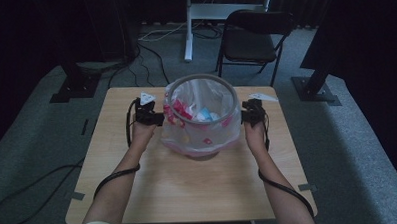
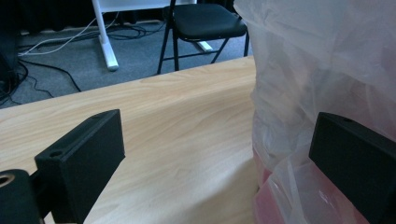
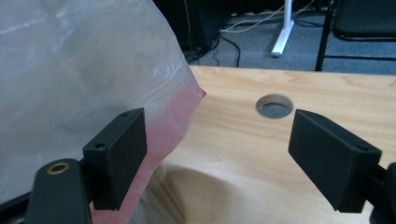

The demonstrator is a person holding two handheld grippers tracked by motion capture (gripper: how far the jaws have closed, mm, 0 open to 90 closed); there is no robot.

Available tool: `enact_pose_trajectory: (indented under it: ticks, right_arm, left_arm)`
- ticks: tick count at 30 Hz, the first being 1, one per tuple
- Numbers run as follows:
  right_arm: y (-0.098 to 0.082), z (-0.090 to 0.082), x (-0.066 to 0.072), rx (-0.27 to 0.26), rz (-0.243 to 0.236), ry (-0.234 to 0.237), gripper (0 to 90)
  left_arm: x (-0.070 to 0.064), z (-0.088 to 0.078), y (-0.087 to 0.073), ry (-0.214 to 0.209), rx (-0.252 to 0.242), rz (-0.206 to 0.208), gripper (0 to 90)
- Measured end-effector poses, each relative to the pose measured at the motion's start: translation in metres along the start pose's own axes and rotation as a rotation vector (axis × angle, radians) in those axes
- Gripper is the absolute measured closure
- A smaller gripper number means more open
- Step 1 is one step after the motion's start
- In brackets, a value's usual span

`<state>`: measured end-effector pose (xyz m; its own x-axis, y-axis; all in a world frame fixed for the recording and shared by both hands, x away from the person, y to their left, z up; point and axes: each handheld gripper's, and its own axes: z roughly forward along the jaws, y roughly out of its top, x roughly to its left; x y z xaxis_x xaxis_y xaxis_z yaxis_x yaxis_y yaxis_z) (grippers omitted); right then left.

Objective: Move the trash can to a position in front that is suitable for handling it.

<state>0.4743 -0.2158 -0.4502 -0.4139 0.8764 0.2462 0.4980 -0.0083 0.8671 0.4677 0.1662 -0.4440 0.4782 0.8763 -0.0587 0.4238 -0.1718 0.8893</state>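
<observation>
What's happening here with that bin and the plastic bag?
A person at a wooden table holds a gripper in each hand, one on each side of a small bin lined with a clear plastic bag with colourful scraps inside. The left gripper and right gripper both have their jaws open right beside the bag, near its sides. Neither has clamped the plastic yet.

Wooden table [image 1: 154,193]: lined bin [image 1: 201,114] standing at centre.
</observation>
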Motion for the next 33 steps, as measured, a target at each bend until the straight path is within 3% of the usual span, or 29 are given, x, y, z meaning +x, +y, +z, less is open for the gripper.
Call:
enact_pose_trajectory:
  ticks: [6,13,16,17,19,21,33]
  right_arm:
    - [-0.007,-0.009,0.021,0.021,-0.035,0.003,18.8]
    - [-0.022,-0.024,0.046,0.023,-0.016,-0.004,18.9]
    - [-0.026,-0.028,0.053,0.026,-0.02,0.0,18.9]
    - [-0.032,-0.034,0.063,0.025,-0.025,0.002,18.9]
    - [-0.034,-0.036,0.066,0.032,-0.027,0.002,18.9]
    - [-0.041,-0.043,0.076,0.034,-0.031,0.004,20.6]
    - [-0.06,-0.068,0.102,0.041,-0.068,0.008,20.8]
  left_arm:
    - [0.002,-0.02,-0.01,0.015,-0.005,-0.012,3.3]
    - [0.003,-0.047,-0.024,0.0,-0.001,0.014,3.3]
    - [0.003,-0.058,-0.029,-0.009,-0.002,0.011,3.3]
    - [0.003,-0.065,-0.034,-0.013,-0.003,0.005,3.3]
    - [0.003,-0.068,-0.036,-0.013,-0.003,0.004,3.3]
    - [0.002,-0.075,-0.039,-0.014,-0.001,0.007,3.3]
    - [-0.004,-0.108,-0.056,-0.047,0.007,0.042,3.3]
